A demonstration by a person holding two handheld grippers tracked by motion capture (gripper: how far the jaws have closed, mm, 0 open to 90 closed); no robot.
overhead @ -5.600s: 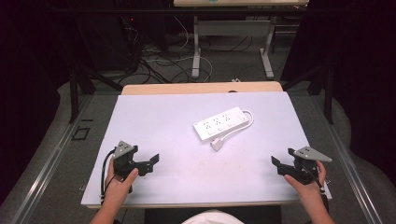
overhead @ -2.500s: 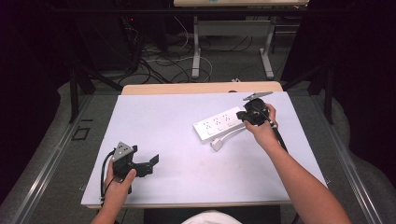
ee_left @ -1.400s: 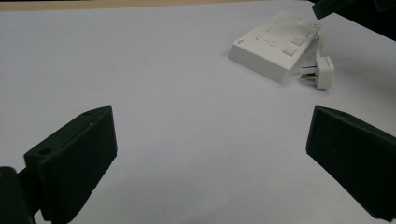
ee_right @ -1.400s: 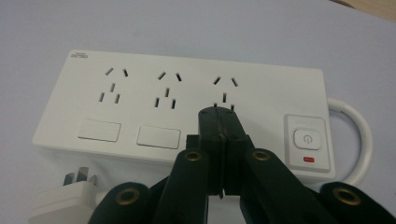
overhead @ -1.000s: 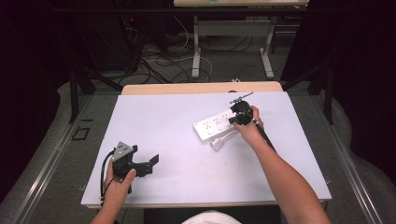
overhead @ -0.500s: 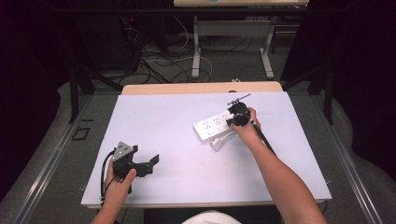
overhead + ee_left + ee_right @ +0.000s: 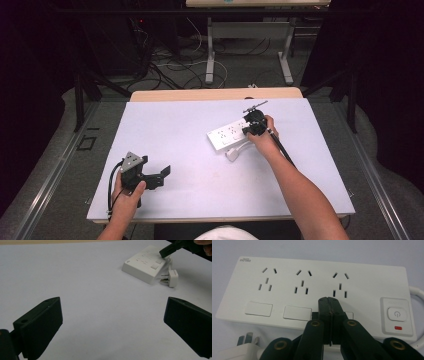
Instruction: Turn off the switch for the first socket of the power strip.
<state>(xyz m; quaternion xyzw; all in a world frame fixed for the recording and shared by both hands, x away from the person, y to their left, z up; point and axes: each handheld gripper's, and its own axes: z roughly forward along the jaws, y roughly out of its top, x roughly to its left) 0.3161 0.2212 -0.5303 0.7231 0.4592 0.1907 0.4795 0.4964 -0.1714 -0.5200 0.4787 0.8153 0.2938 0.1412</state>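
Note:
A white power strip [image 7: 227, 135] lies slantwise at the table's middle right, with three socket groups, a rectangular switch under each, and a round power button [image 7: 396, 313] above a red mark. Its white plug [image 7: 233, 153] lies just in front of it. My right gripper [image 7: 255, 122] is shut with nothing between its jaws. In the right gripper view its tips [image 7: 329, 300] rest on or just over the strip's third rectangular switch. My left gripper [image 7: 161, 176] is open and empty near the front left. In the left gripper view the strip [image 7: 143, 265] lies far ahead.
The white table top [image 7: 165, 130] has a wooden strip along its far edge [image 7: 215, 94]. The strip's white cable [image 7: 417, 293] loops off its right end. Behind the table, table legs and loose cables [image 7: 185, 62] cover the dark floor.
Over the last second my right gripper has shifted slightly left along the power strip, after coming from the table's front right. The left gripper has not moved.

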